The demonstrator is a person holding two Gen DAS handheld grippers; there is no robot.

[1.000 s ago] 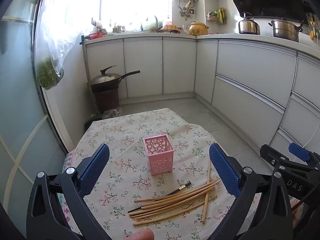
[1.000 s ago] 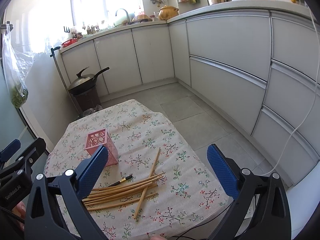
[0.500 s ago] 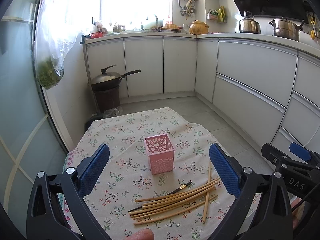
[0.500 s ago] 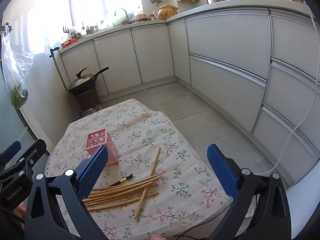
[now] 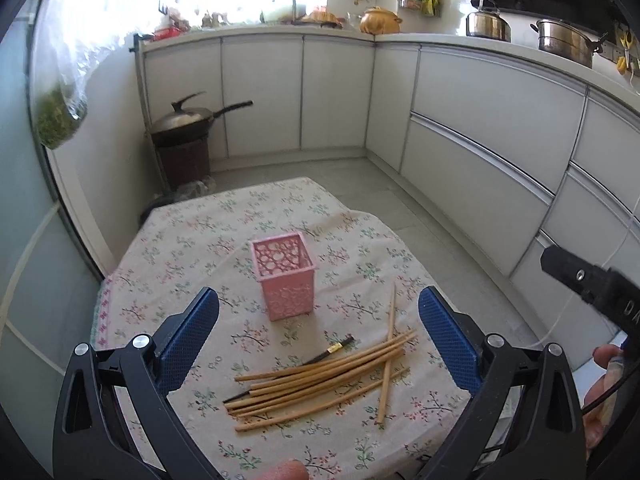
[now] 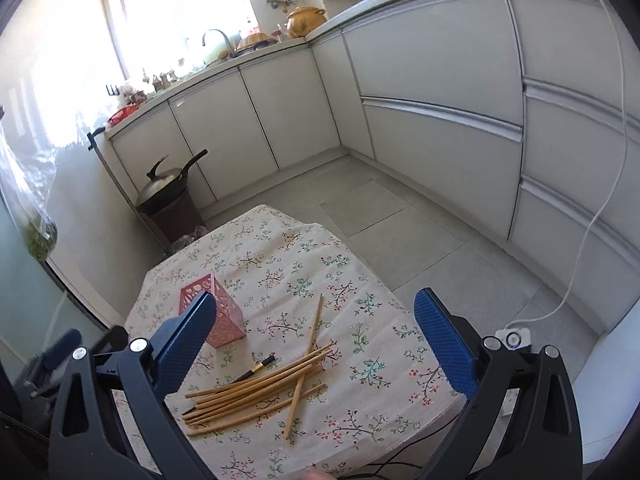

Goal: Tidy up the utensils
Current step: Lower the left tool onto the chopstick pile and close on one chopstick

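Chopsticks (image 5: 320, 380) lie loose in a fanned pile on the near part of the floral tablecloth (image 5: 208, 232), with one dark chopstick (image 5: 332, 350) tucked among the pale wooden ones and one pale stick (image 5: 388, 354) crossing them almost at right angles. Just beyond the pile stands the pink lattice holder (image 5: 285, 276), upright and with nothing showing above its rim.

Your left gripper (image 5: 318, 344) and right gripper (image 6: 316, 340) both hang above the pile with jaws spread wide and nothing between them. None of the sticks has gone into the holder yet, so the step in hand looks like the first pick.

Take the crossing stick first, since it rides on top and comes away without dragging the rest. Come down with your pads square across its shaft, near the middle, so it does not pivot as you lift. Tip it upright before you reach the rim, and lower it gently: that holder looks light and could tip or slide. Steady it with your free gripper if it shifts.

As for writing, the right tool's black body, seen at the right edge of the left view, carries pale letters, possibly "D" and part of another; I cannot read more.
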